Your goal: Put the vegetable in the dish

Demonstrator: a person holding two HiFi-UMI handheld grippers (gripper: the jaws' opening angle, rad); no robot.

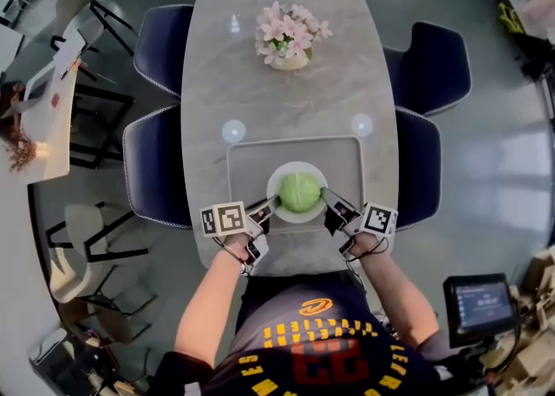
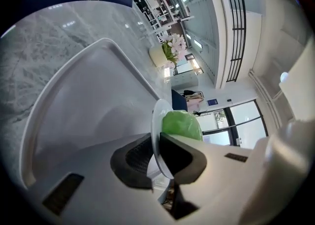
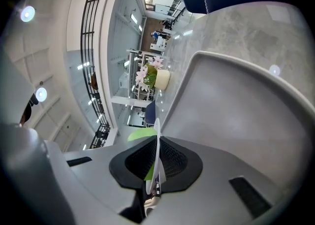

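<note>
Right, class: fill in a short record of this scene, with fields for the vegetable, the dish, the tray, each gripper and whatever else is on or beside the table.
vegetable: round, green, lying in the dish
dish: white, round, over the tray; resting or lifted, cannot tell
tray: grey, rectangular, at the near end of the table
left gripper: jaws closed on the dish's left rim
right gripper: jaws closed on the dish's right rim
flowers: pink, in a pale pot at the far end
table: grey, marbled top
chairs: dark blue, along both sides
</note>
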